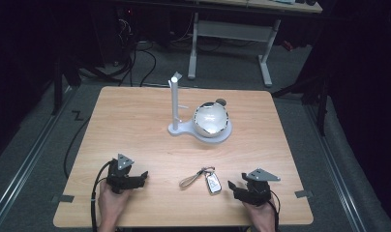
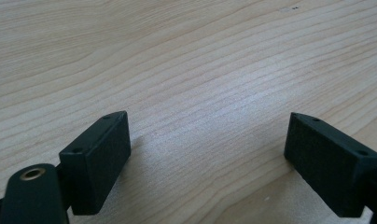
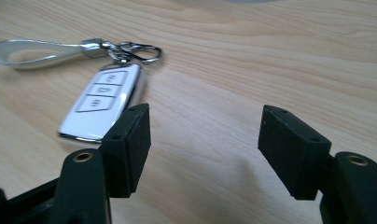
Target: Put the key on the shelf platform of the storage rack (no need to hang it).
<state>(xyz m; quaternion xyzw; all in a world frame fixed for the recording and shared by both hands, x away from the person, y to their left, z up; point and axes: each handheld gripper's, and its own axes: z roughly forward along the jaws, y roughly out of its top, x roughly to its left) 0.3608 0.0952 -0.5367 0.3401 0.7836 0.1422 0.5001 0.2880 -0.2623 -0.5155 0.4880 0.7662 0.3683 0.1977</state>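
I hold 2 grippers at the near edge of the table [image 1: 135,121], 1 in each hand. My left gripper [image 1: 144,177] rests low over bare wood, its jaws spread wide with nothing between them. My right gripper [image 1: 231,185] sits just right of the 1 key fob [image 1: 213,183]; in the right gripper view its jaws stand apart with only wood between them, and the fob [image 3: 105,100] lies just past the left jaw, outside the gap. The fob is white with 3 buttons, and 1 metal clasp [image 3: 133,50] joins it to 1 pale strap loop [image 1: 189,180] that runs off to the left.

Farther back, near the middle of the table, stands 1 white stand [image 1: 175,104] with an upright post, and 1 shiny round bowl [image 1: 211,119] sits on its base.

The tabletop is light wood grain. Beyond it I see grey floor, dark cables and 1 white desk frame [image 1: 230,34] in a dim room
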